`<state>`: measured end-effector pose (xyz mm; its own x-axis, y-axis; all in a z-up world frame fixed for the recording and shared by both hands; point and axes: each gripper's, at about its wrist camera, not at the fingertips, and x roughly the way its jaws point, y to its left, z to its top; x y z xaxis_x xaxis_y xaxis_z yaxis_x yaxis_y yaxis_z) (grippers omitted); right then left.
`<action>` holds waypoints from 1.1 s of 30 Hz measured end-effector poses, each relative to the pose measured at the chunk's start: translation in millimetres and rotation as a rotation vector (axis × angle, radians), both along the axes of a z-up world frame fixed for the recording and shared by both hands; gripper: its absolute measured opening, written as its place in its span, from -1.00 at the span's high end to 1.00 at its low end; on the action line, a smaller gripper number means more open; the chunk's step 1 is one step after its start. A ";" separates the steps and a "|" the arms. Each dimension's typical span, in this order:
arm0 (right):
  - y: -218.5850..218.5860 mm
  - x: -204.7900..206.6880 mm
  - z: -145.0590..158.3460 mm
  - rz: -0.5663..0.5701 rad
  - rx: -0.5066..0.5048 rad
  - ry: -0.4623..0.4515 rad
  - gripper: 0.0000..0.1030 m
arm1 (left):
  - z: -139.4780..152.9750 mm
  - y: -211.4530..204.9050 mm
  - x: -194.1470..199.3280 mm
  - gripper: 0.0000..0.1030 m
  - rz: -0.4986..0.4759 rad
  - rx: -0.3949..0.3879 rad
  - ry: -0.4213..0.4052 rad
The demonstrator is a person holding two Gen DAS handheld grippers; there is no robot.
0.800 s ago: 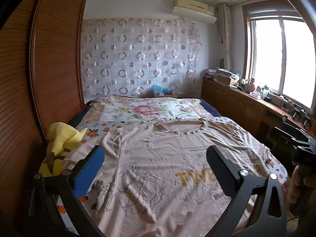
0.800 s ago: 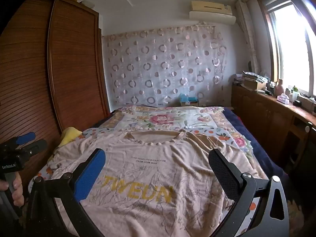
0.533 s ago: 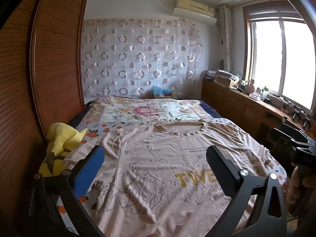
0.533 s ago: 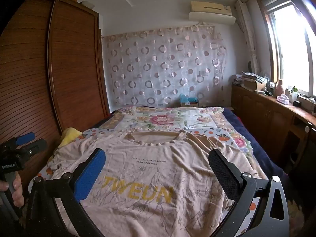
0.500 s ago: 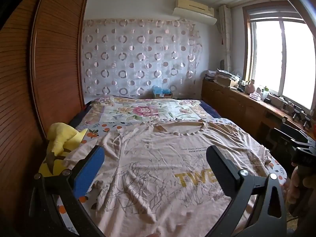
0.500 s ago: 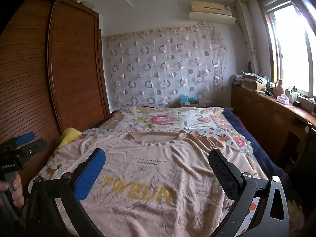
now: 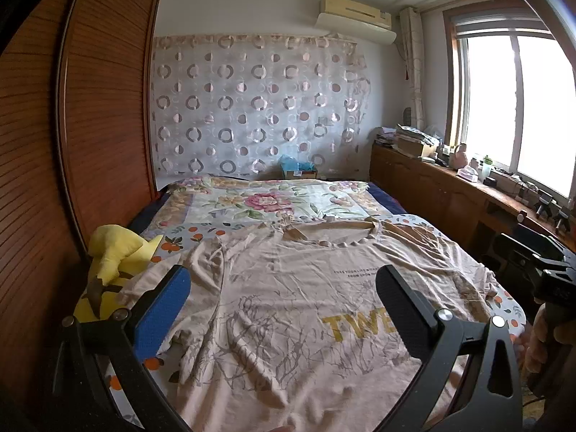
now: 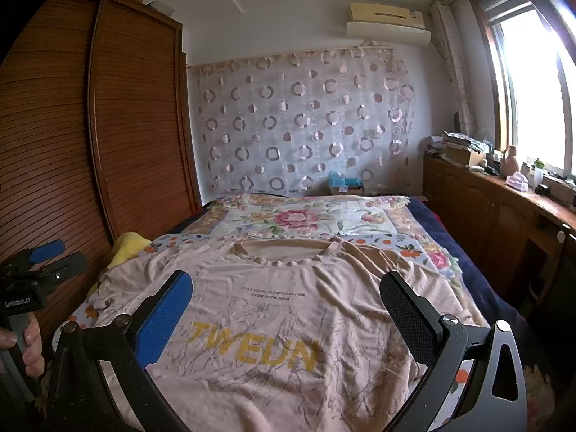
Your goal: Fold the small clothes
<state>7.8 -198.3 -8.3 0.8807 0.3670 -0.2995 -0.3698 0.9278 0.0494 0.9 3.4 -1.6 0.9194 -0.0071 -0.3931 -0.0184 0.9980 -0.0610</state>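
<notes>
A beige T-shirt [image 7: 288, 306] with yellow letters lies spread face up on the bed, collar toward the far wall; it also shows in the right wrist view [image 8: 273, 324]. My left gripper [image 7: 280, 288] is open and empty, held above the shirt's left lower part. My right gripper [image 8: 286, 289] is open and empty, held above the shirt's lower middle. Each gripper shows at the edge of the other's view: the left one [image 8: 39, 262] and the right one [image 7: 540, 266].
The bed [image 7: 273, 201] has a floral cover. A yellow plush toy [image 7: 115, 252] lies at its left edge beside the wooden wardrobe [image 7: 90, 126]. A wooden cabinet [image 7: 450, 194] with clutter runs under the window on the right.
</notes>
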 end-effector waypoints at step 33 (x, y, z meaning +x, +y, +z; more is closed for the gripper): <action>-1.4 -0.3 0.4 0.000 0.002 0.003 -1.00 | 4.8 3.0 -2.9 -1.00 0.003 0.009 -0.001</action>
